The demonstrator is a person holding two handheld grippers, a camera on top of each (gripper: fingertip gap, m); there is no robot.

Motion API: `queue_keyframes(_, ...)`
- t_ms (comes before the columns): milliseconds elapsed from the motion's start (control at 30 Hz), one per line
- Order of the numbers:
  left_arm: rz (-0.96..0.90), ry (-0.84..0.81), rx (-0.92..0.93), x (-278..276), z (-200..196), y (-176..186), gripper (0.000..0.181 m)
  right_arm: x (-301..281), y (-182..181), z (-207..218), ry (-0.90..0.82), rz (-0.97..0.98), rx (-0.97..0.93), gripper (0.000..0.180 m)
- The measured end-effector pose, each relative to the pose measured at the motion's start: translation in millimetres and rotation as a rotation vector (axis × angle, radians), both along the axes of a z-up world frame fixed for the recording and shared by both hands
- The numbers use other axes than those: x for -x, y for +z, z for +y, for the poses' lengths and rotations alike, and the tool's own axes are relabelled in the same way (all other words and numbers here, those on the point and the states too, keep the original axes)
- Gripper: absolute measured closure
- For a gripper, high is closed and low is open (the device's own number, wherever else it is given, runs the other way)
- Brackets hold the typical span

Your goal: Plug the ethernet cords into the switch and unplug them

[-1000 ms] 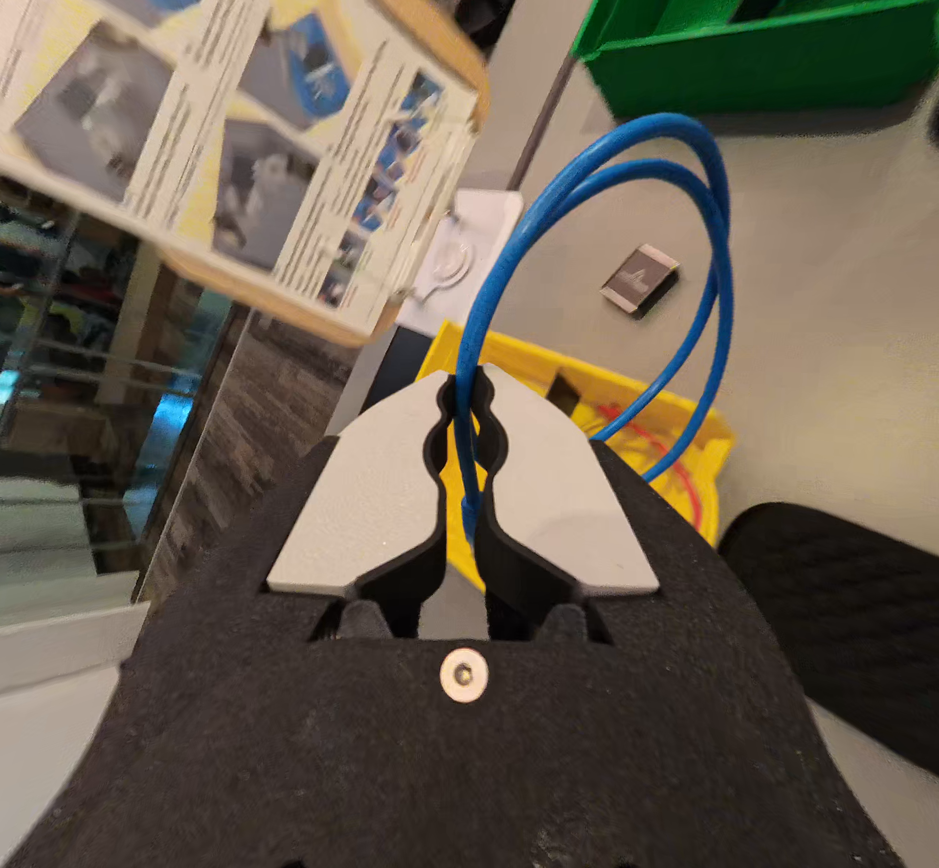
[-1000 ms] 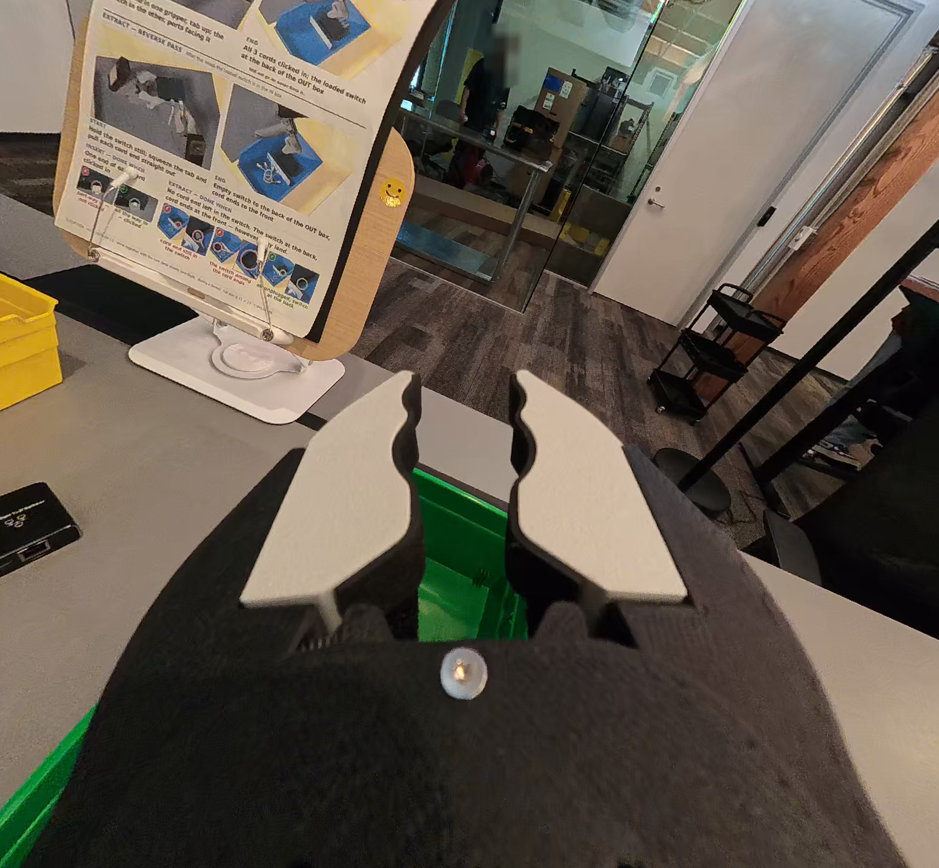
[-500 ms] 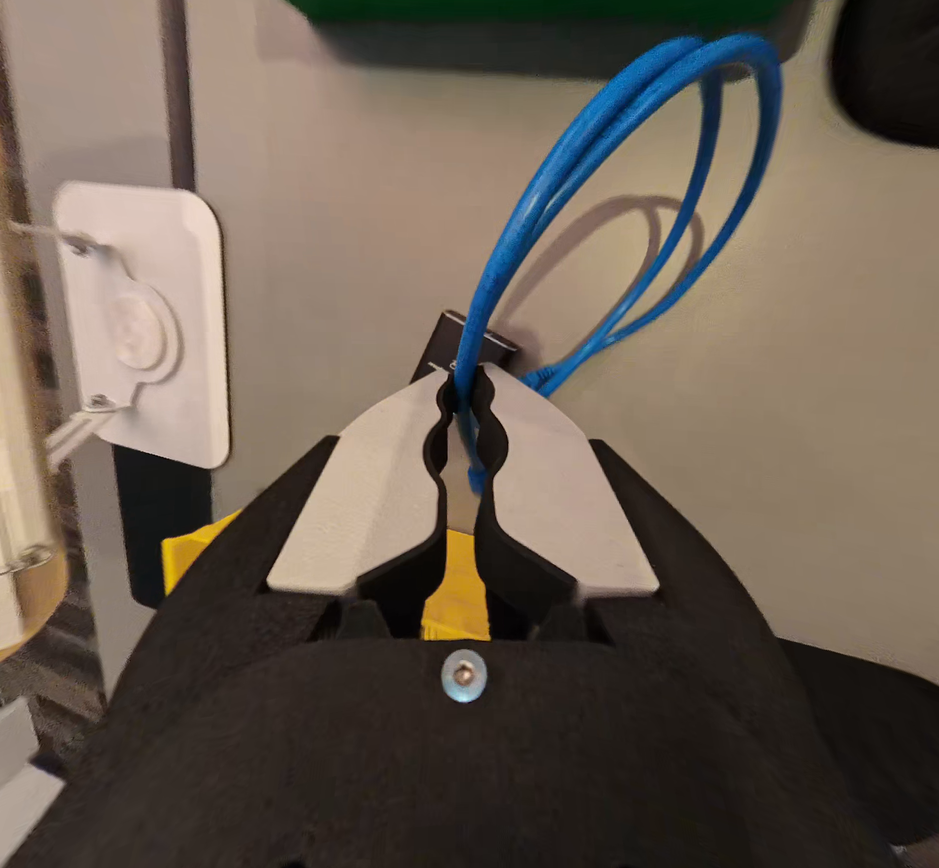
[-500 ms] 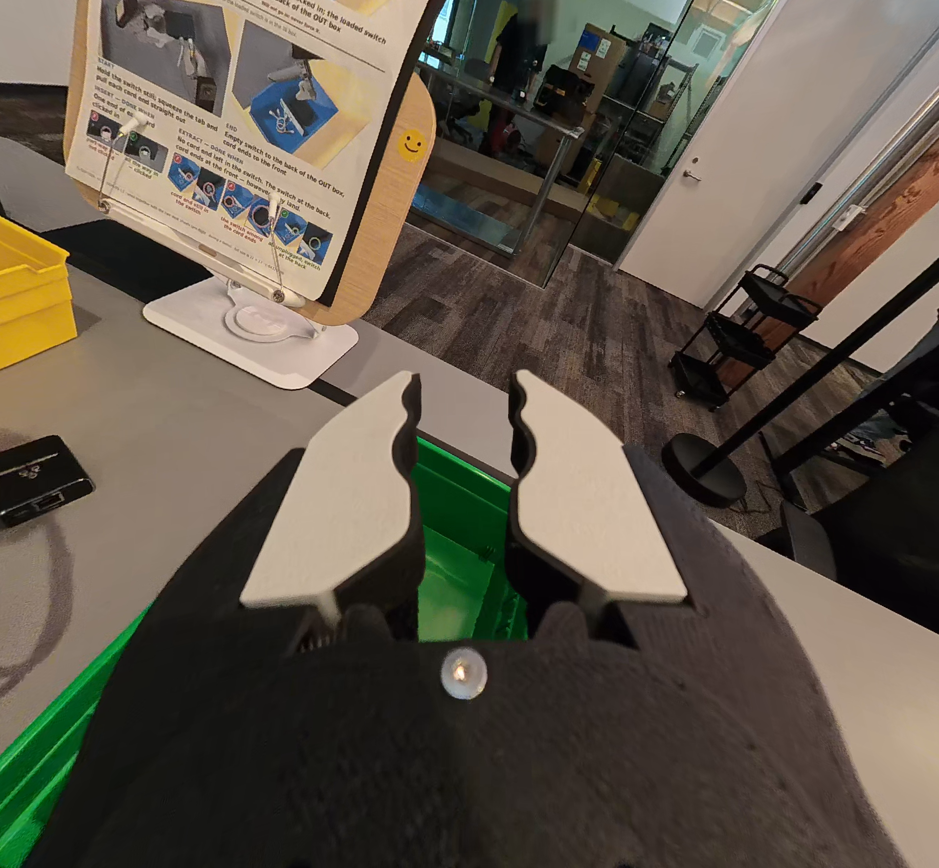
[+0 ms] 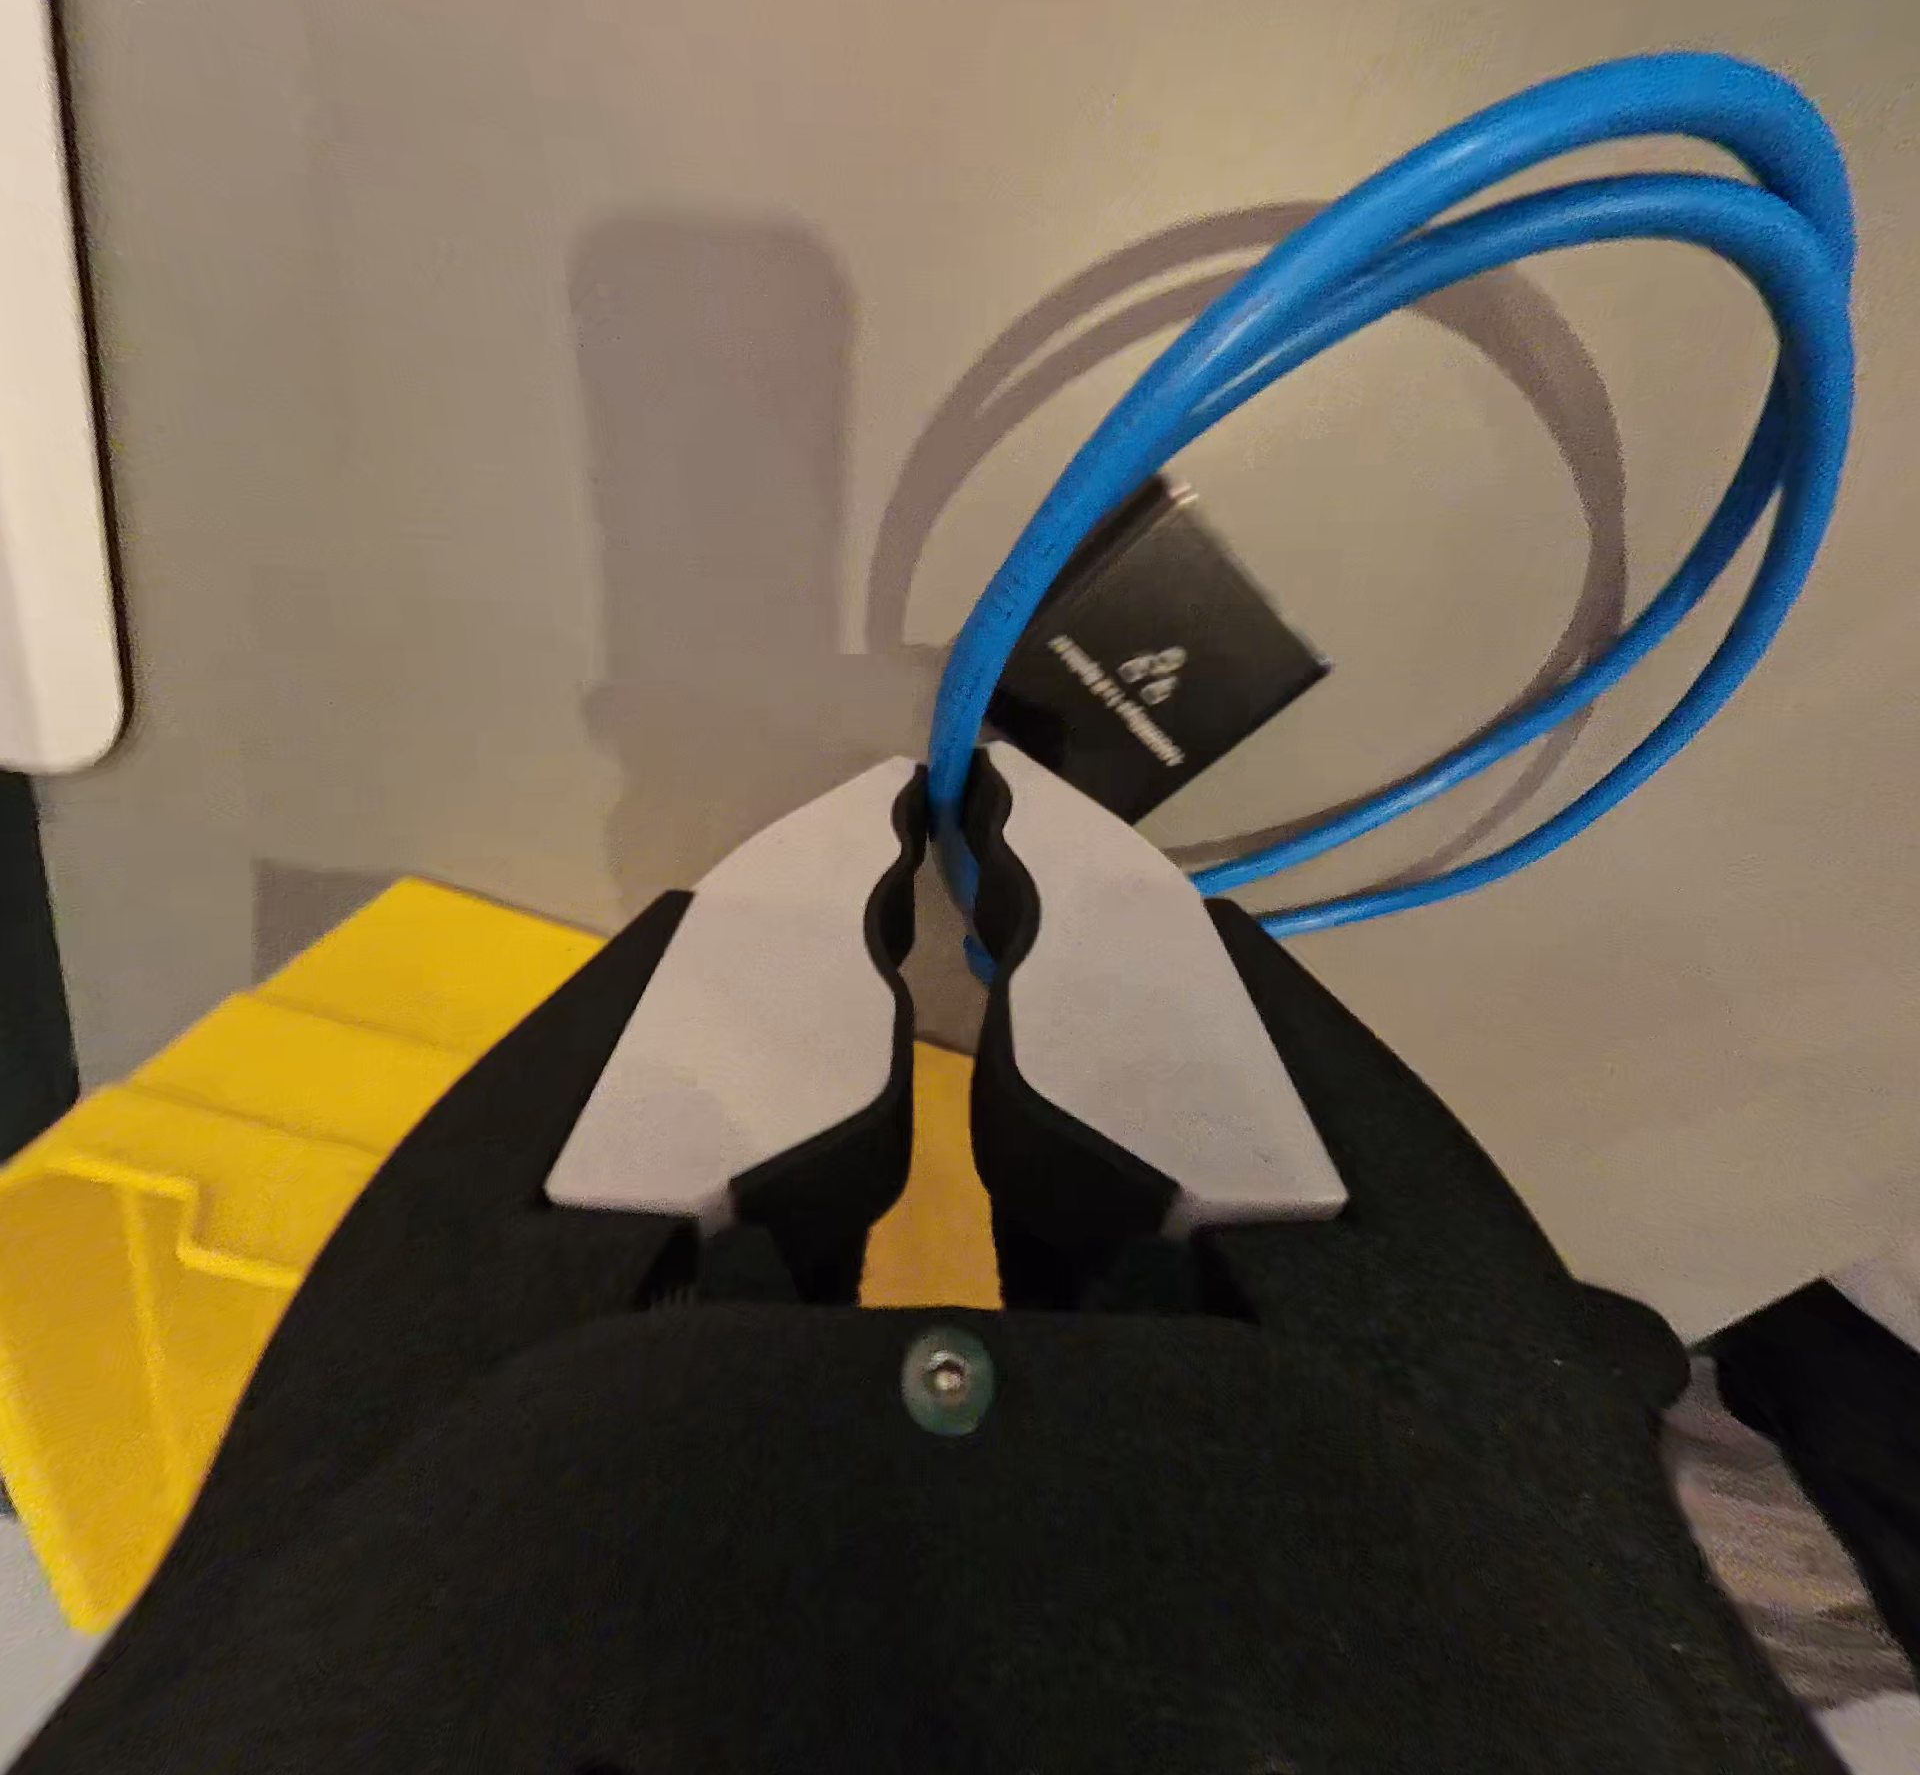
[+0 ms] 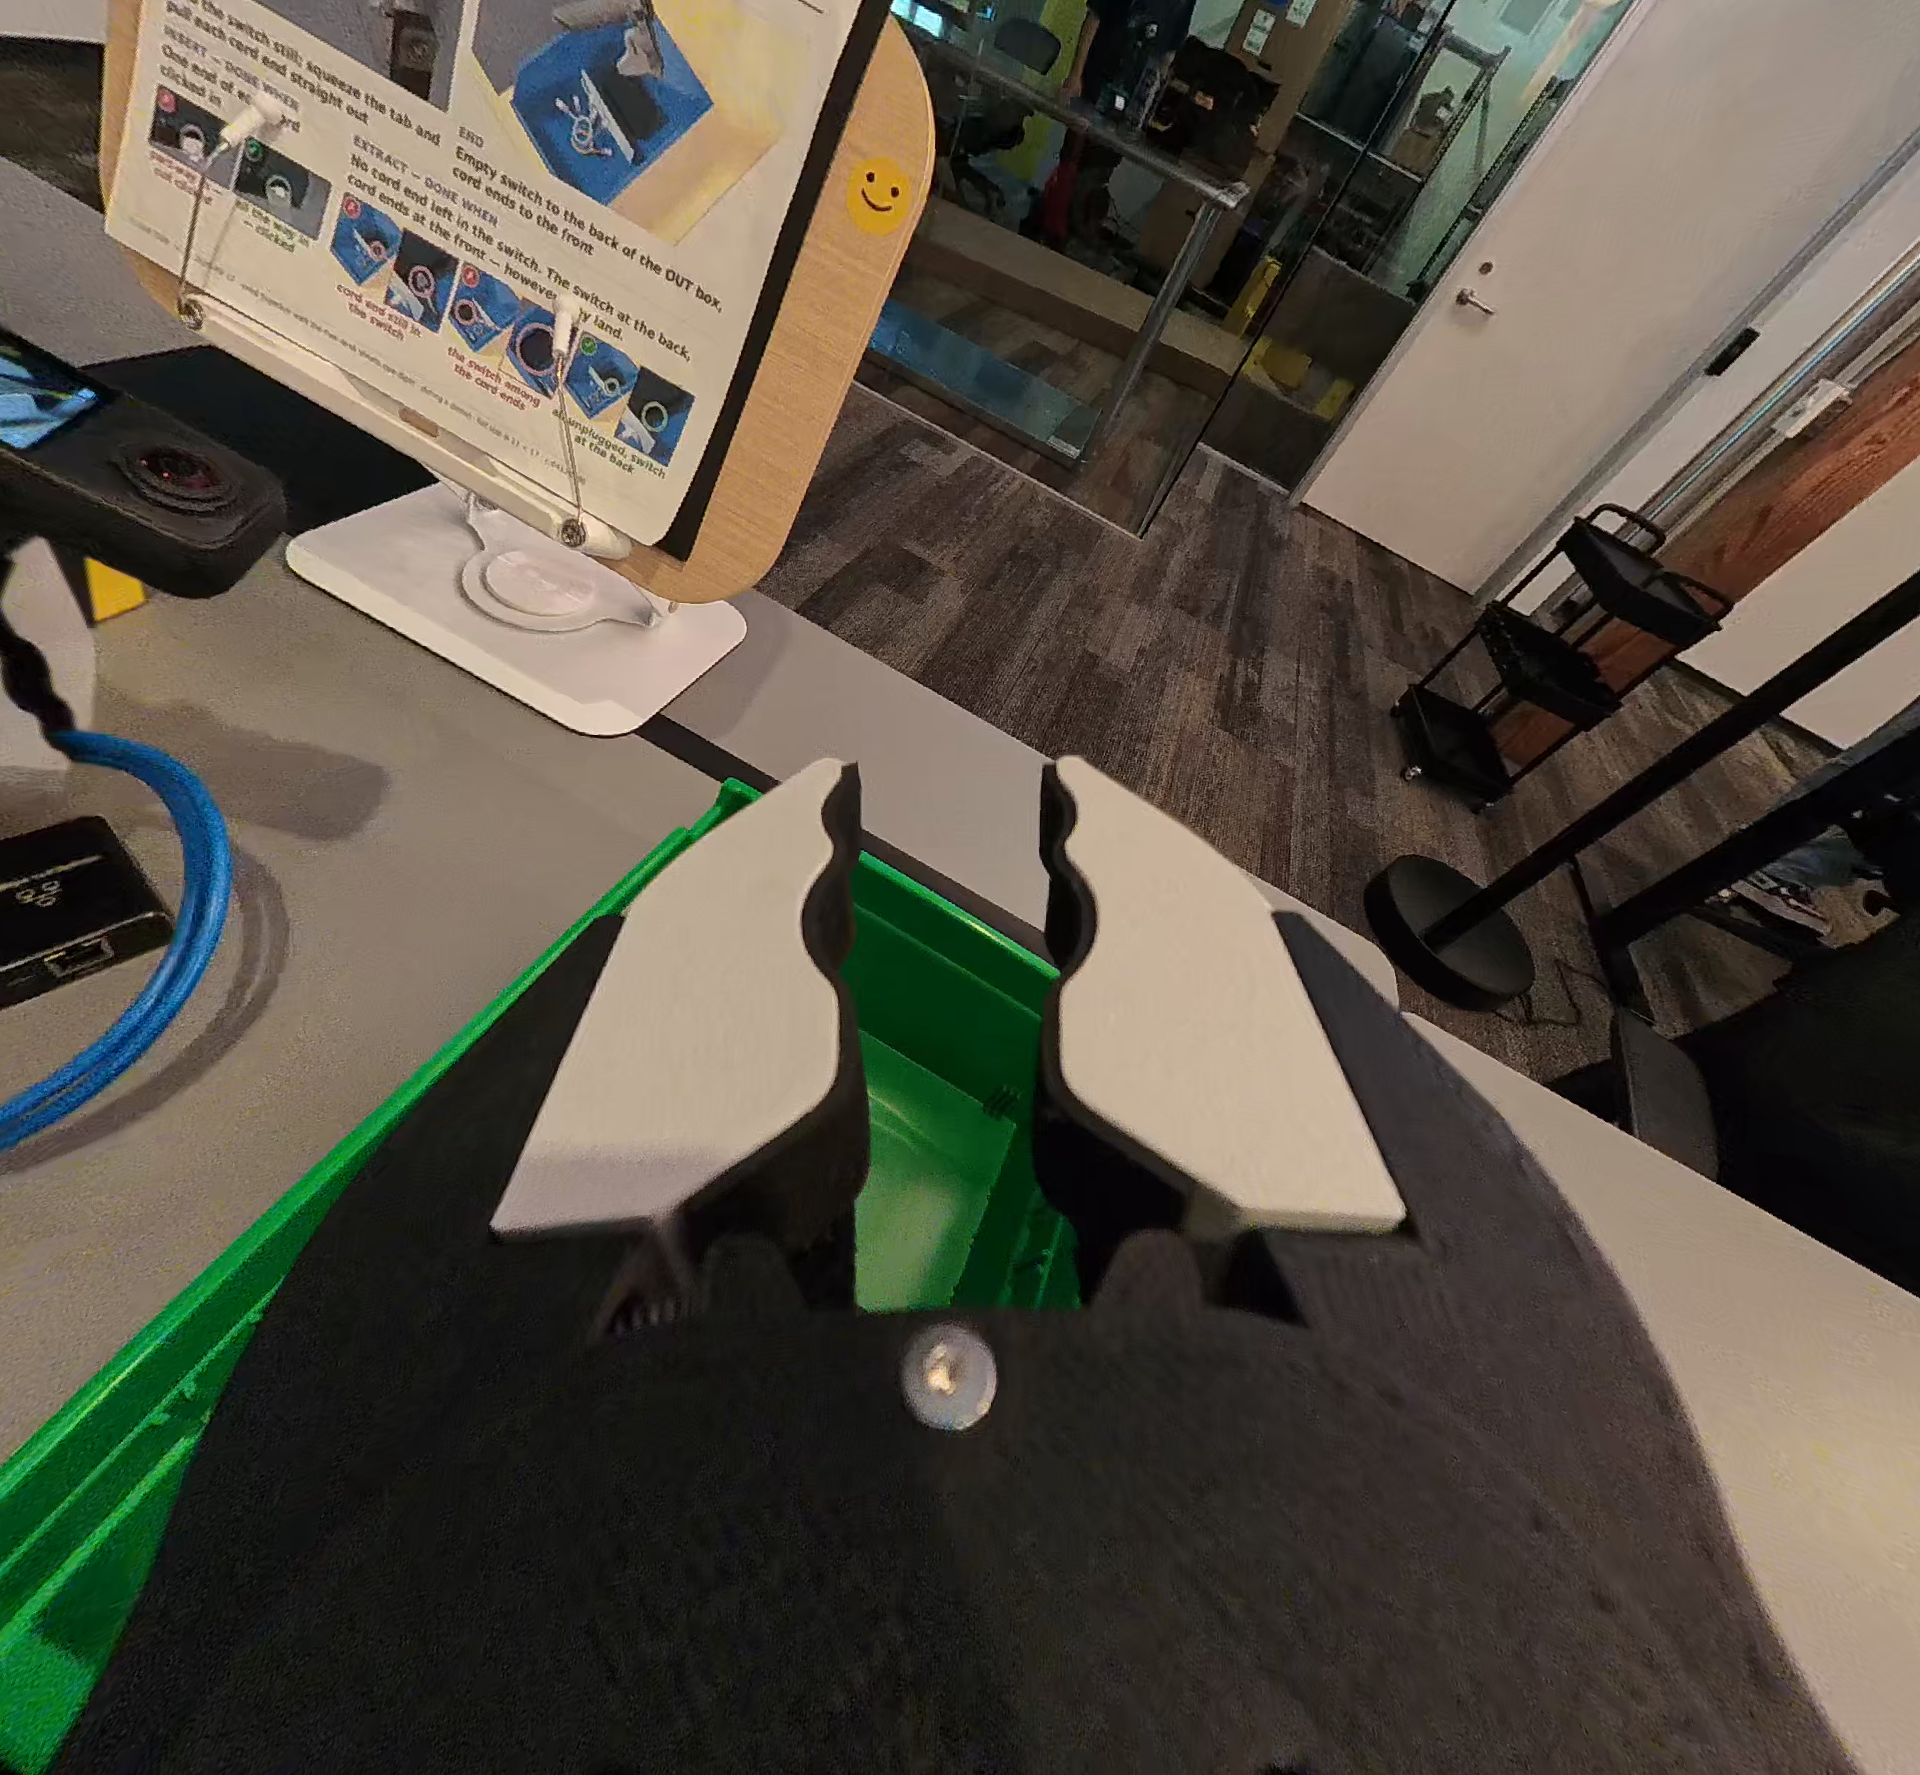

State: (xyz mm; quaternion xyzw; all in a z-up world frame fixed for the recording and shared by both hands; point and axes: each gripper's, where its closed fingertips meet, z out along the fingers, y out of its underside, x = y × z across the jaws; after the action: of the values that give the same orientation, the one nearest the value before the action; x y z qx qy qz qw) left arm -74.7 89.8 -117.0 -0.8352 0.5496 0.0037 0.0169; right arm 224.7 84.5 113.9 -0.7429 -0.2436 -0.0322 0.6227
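My left gripper (image 5: pixel 948 780) is shut on a coiled blue ethernet cord (image 5: pixel 1475 198) and holds it above the grey table, right over the small black switch (image 5: pixel 1164 655). The cord's loops arc up and right of the fingers. In the right wrist view the same cord (image 6: pixel 197 904) hangs beside the switch (image 6: pixel 62 904) at the far left, under the left gripper's camera body (image 6: pixel 135 499). My right gripper (image 6: pixel 948 790) is open and empty, hovering over the green bin (image 6: pixel 935 1102).
A yellow bin (image 5: pixel 260 1102) lies below and left of the left gripper. An instruction board (image 6: pixel 499 167) on a white stand (image 6: pixel 582 645) is at the table's back edge. Beyond are floor, a glass wall, a black cart (image 6: pixel 1558 645) and a pole base (image 6: pixel 1455 925). Spacing between my two grippers at the tips: around 35 cm.
The left gripper has carried the cord away from the yellow bin, tilted downward and come over the switch. The right gripper has stayed open over the green bin, its view tilting slightly down.
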Motion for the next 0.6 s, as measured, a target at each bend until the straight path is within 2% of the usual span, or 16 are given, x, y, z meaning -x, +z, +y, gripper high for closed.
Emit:
queue_keyframes(67,0.001,0.052,-0.007,9.0,6.3,-8.2,0.176,1.5,-1.7,1.7,0.004,-0.002,0.007,0.145)
queue_keyframes(167,-0.08,0.124,0.101,0.3,-0.6,-18.5,0.174,4.5,-7.1,3.1,0.005,-0.036,0.028,0.145)
queue_keyframes(267,-0.252,0.176,0.201,-18.5,-9.7,-8.2,0.171,5.0,-12.1,3.4,-0.005,-0.081,0.043,0.145)
queue_keyframes(300,-0.32,0.163,0.194,-22.7,-10.7,-0.5,0.178,3.2,-13.2,3.8,-0.018,-0.083,0.051,0.145)
queue_keyframes(367,-0.418,0.134,0.08,-20.8,-4.2,18.7,0.177,1.5,-13.4,4.6,-0.027,-0.059,0.062,0.145)
queue_keyframes(400,-0.458,0.116,-0.008,-16.4,0.1,31.1,0.166,2.5,-12.4,4.5,-0.016,-0.048,0.056,0.145)
queue_keyframes(467,-0.516,0.051,-0.203,-2.7,2.9,61.0,0.158,2.0,-11.1,4.3,-0.013,-0.04,0.049,0.145)
queue_keyframes(500,-0.557,0.0,-0.299,3.0,-1.7,78.9,0.146,1.0,-11.1,4.3,-0.019,-0.041,0.05,0.145)
queue_keyframes(600,-0.641,-0.107,-0.515,32.0,-38.0,122.3,0.137,1.8,-13.2,3.5,-0.015,-0.062,0.053,0.145)
